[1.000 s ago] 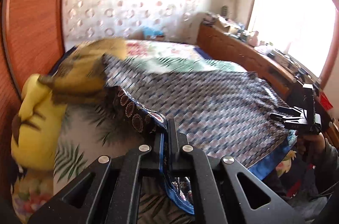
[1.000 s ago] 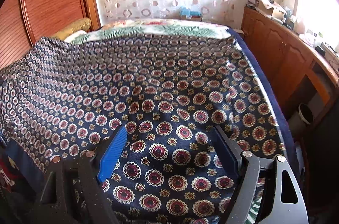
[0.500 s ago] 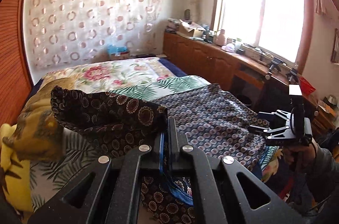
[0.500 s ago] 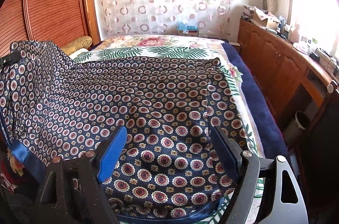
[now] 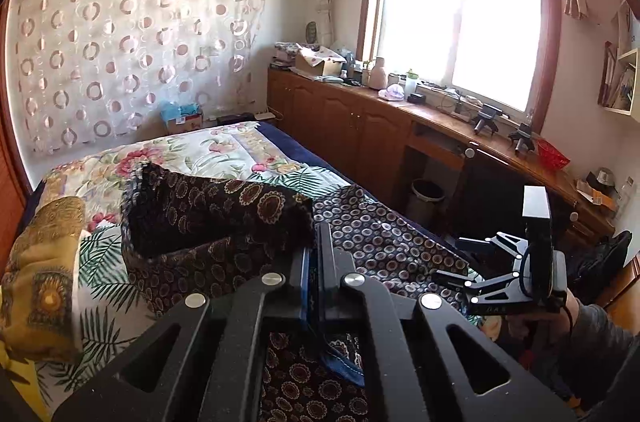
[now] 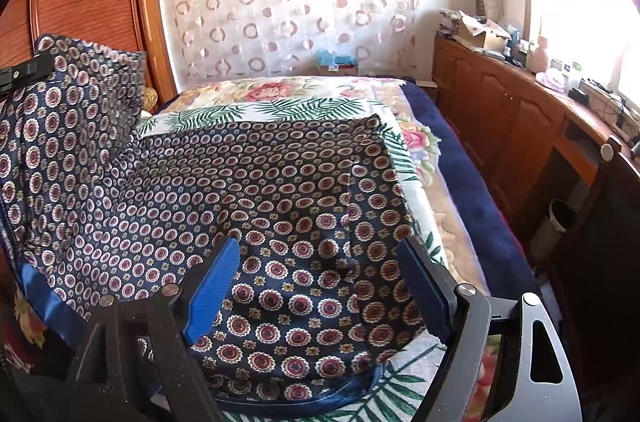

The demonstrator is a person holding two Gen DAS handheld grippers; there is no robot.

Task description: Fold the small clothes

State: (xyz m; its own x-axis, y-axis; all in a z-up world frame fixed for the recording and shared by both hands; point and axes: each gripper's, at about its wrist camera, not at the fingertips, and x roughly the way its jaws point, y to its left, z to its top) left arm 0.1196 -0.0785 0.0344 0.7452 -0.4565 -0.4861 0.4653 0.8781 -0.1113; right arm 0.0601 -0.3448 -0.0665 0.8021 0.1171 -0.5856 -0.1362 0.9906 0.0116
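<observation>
The dark blue cloth (image 6: 280, 222) with round red and white dots lies spread on the bed (image 6: 460, 190), right under and in front of the right gripper (image 6: 320, 286). Its blue hem curls near the bottom of the right wrist view. The right gripper is wide open, with the cloth showing in the big gap between its blue pad and its dark pad; it hangs just over the cloth and grips nothing, and whether it touches the cloth cannot be told. In the left wrist view the left gripper (image 5: 314, 282) is squeezed tight on an edge of the same cloth (image 5: 224, 218), with a strip of blue hem pinched between its fingers. From that pinch the cloth rises up and folds over in a loose hump, higher than the flat part lying on the bed. In the right wrist view this lifted part stands tall at the far left, with a black bit of the left gripper (image 6: 24, 72) at its top. In the left wrist view the right gripper (image 5: 472, 282) sits low on the right, held by a hand (image 5: 532, 322) in a grey sleeve, with its fingers pointing left at the cloth's edge. Farther back, a yellow-brown pillow (image 5: 40, 270) lies on the flowery bed cover. Behind the bed hangs a curtain (image 6: 292, 2) with rings, and a long wooden cabinet (image 5: 360, 126) runs under the bright window (image 5: 460, 14).
</observation>
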